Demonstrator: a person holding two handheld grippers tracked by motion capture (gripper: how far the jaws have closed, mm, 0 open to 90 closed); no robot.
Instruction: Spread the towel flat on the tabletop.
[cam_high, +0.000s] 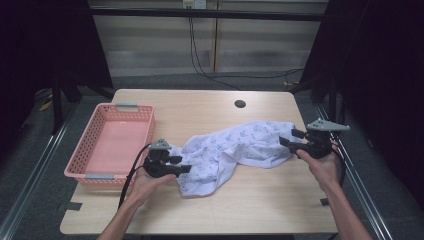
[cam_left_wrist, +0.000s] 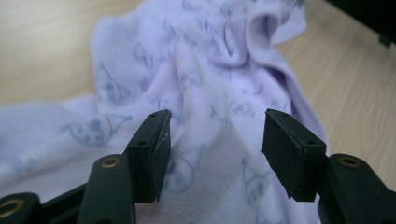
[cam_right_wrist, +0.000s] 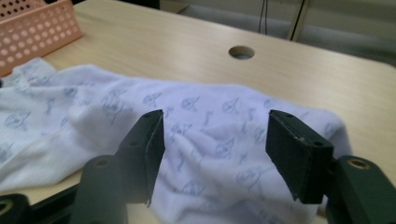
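A white cloth (cam_high: 235, 147) printed with small blue figures lies crumpled across the middle of the wooden table (cam_high: 200, 107). My left gripper (cam_high: 181, 165) sits at the cloth's left end, jaws open. In the left gripper view the cloth (cam_left_wrist: 205, 79) spreads below and beyond the open gripper (cam_left_wrist: 215, 140), nothing pinched. My right gripper (cam_high: 291, 137) is at the cloth's right end, also open. In the right gripper view the cloth (cam_right_wrist: 196, 135) lies under the spread gripper (cam_right_wrist: 215, 144), apart from the pads.
A pink perforated basket (cam_high: 111, 142) stands empty at the table's left, its corner seen as the basket (cam_right_wrist: 32, 28) in the right gripper view. A round cable hole (cam_high: 240, 104) sits near the far edge. Dark frames flank both sides.
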